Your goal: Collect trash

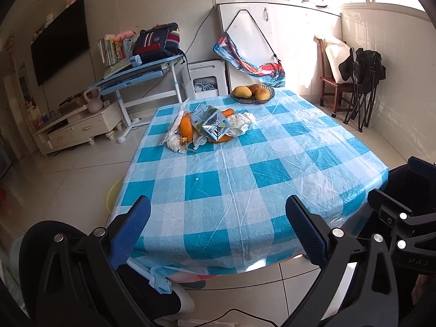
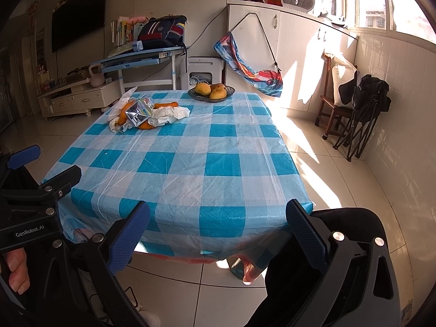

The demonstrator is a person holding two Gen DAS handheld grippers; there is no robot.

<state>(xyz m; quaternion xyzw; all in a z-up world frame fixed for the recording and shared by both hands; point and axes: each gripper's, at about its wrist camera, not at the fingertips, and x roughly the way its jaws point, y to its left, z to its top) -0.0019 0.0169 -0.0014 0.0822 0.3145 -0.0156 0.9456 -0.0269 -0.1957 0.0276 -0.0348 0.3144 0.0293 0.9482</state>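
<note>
Left gripper agape; trash pile: orange peels, crumpled paper, foil carton.

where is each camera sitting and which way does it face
Left wrist: sits on the left gripper at the near edge of the checked table, facing across it toward the trash pile; own open fingers show, plus the right gripper at the right edge.
Right wrist: sits on the right gripper, same near edge, facing the same way; own open fingers, the left gripper and fingers of a hand show.
Shared: table, trash pile, fruit bowl, television, each other's gripper.
</note>
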